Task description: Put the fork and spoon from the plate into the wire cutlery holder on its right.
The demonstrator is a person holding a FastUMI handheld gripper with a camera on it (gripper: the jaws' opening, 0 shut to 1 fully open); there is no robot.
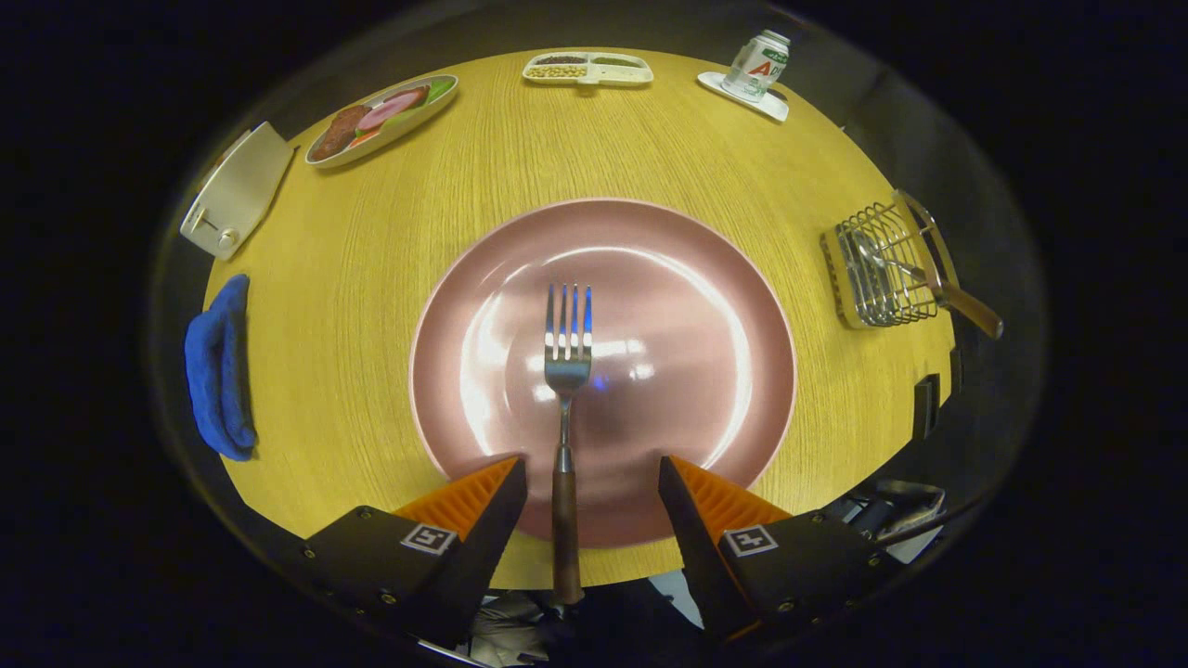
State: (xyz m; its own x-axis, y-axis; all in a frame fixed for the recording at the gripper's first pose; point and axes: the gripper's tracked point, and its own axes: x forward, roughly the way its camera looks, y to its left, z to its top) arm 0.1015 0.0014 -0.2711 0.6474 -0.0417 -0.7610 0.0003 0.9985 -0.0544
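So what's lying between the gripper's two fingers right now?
The fork's wooden handle lies between the open gripper's fingers, untouched, tines pointing away across the pink plate, per the gripper view.

Round wooden table (575,158): pink plate (705,306) centre, wire holder (877,269) right, blue cloth (221,366) left, food dishes (380,119) and can (756,65) along the top.

The hand-held gripper (592,482) stood open, its fingers either side of the fork's (566,371) wooden handle on the pink plate (705,306). The spoon (928,283) sat in the wire cutlery holder (877,269).
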